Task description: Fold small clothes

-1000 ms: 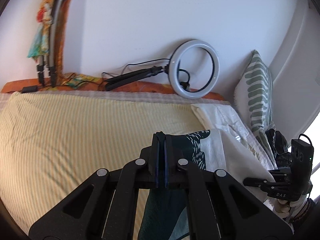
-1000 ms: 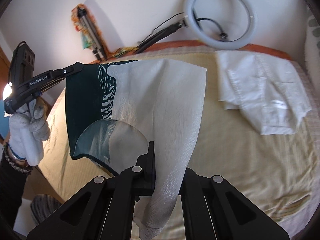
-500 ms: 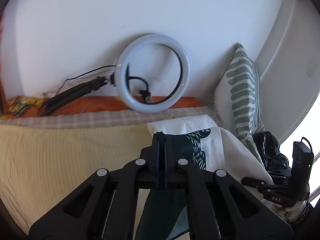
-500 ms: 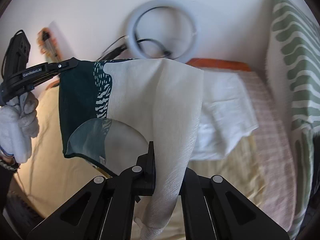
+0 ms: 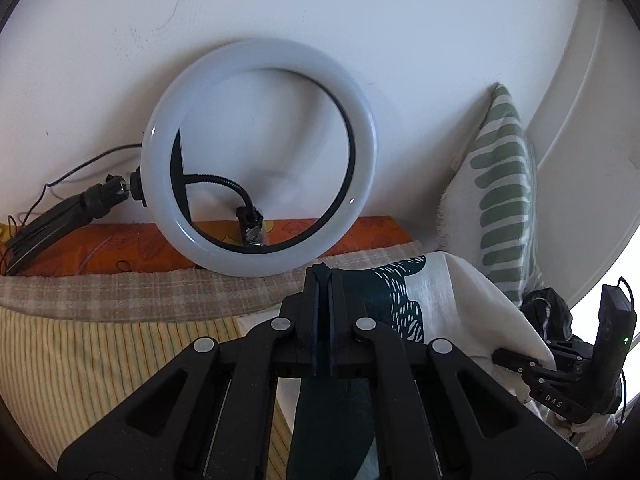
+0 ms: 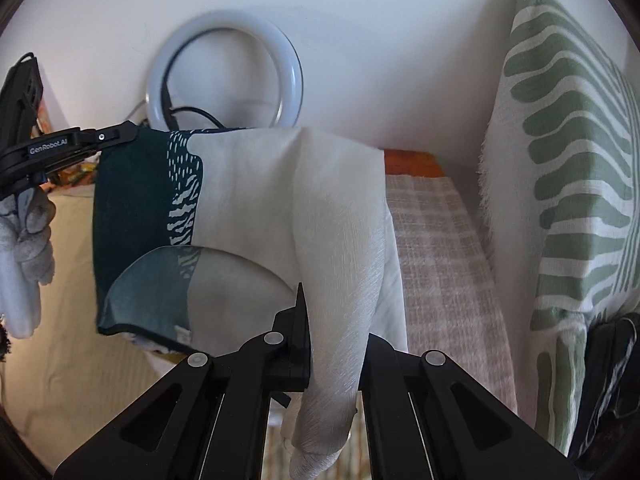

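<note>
A small garment (image 6: 260,188), dark teal on one side and off-white on the other, hangs spread in the air between my two grippers. In the right wrist view my left gripper (image 6: 128,130) is shut on its teal top corner, with a gloved hand (image 6: 24,240) behind it. My right gripper (image 6: 308,312) is shut on the white edge, and the cloth drapes over and hides one of its fingers. In the left wrist view my left gripper (image 5: 324,280) is shut on the garment (image 5: 400,304), and the right gripper (image 5: 500,356) holds the far white corner.
A ring light (image 5: 260,54) leans on the wall just ahead. A green-striped pillow (image 6: 568,160) stands at the right by the wall, with a dark bundle (image 5: 544,308) below it. Under the garment lie the yellow striped sheet (image 5: 100,360), a checked blanket (image 6: 440,260) and some white cloth (image 5: 256,322).
Both grippers have carried the spread garment sideways along the bed toward the pillow. The ring light and pillow are much closer. The folded white clothing now lies mostly hidden beneath the garment.
</note>
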